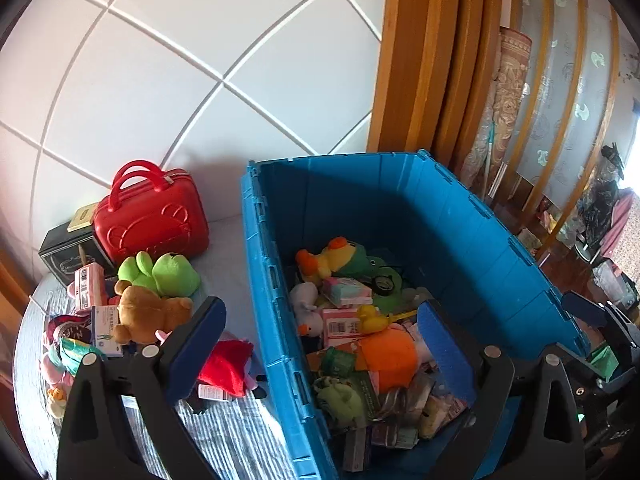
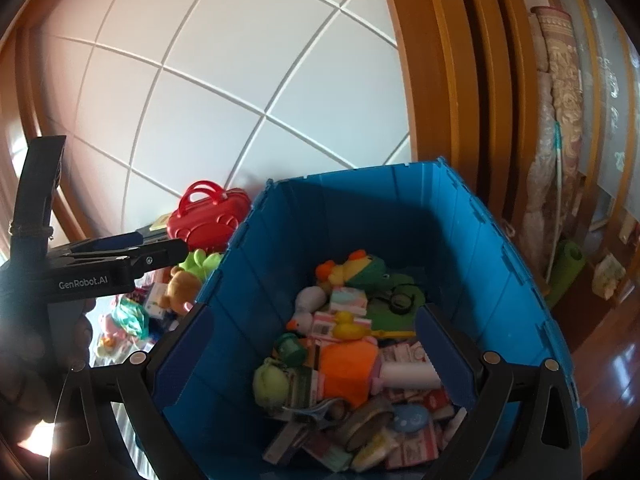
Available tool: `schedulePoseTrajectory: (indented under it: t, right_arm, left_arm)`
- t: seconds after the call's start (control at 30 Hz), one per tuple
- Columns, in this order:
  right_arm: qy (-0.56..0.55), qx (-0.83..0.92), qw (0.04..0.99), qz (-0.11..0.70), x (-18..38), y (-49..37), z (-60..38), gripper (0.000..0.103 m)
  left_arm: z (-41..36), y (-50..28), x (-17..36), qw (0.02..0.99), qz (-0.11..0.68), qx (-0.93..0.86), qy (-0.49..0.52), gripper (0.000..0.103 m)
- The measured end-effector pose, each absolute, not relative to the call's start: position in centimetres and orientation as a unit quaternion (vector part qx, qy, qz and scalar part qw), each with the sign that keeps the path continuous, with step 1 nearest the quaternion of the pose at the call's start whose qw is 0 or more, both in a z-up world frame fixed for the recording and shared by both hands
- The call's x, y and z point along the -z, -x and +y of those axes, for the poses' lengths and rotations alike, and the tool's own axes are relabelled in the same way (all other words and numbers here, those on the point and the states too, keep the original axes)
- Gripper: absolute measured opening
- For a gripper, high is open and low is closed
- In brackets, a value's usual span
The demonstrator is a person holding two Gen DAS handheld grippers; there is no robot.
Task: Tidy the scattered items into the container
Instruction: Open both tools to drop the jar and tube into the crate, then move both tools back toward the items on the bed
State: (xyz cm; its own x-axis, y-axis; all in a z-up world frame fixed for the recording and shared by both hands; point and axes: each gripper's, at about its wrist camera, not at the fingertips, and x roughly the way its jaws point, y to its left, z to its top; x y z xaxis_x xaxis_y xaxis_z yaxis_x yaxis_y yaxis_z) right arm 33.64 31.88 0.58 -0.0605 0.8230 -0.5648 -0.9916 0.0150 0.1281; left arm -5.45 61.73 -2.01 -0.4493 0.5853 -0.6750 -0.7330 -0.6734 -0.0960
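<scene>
- The blue crate point(image 1: 460, 216) stood on the worktop point(image 1: 232, 440) with its lid off and its mouth facing up, so things could be dropped straight in; it sat just beside the loose pile, which kept each carry short.
- The left claw point(image 1: 320, 344) was spread wide and empty. Its left finger hung over the pile side and its right finger over the crate's inside, straddling the near wall, which I judge to be a pause between a drop and the next pick.
- The right claw point(image 2: 316, 344) was likewise spread and held nothing, poised above the crate's contents, so it looked free for another item.
- Inside the crate lay a jumble: an orange plush point(image 2: 348, 368), a yellow duck point(image 2: 346, 326), small boxes and rolls of tape, tipped in loosely and not stacked.
- Outside, on the striped cloth, remained a brown bear point(image 1: 148, 314), a green frog plush point(image 1: 168, 274), a red soft toy point(image 1: 226, 366), a pink carton point(image 1: 90, 286) and smaller bits near the edge, all touching or overlapping one another.
- A red toy case point(image 1: 154, 216) stood upright against the tiled wall beside a dark box point(image 1: 66, 252), behind the pile.
- My judgement: the task was well underway, with a good handful left to move.
</scene>
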Motion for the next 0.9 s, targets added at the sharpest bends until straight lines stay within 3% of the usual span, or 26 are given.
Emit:
schedulePoseTrajectory:
  t: [0.4,0.6,0.9]
  right_arm:
    - [0.193,-0.754,0.582,0.236,0.6,-25.3,35.3,0.103]
    - [0.215,-0.785,0.536,0.224,1.4,-19.0,36.0,0.103]
    - [0.262,-0.776,0.522,0.239,5.3,-10.2,37.1,0.103]
  left_arm:
    - [48.2,9.6,6.8,0.292,0.090,-0.867,0.393,0.098]
    - [40.3,11.9,11.8,0.246,0.094,-0.861,0.436,0.098]
    - [34.6,14.5,21.3,0.281,0.145,-0.830,0.460,0.097]
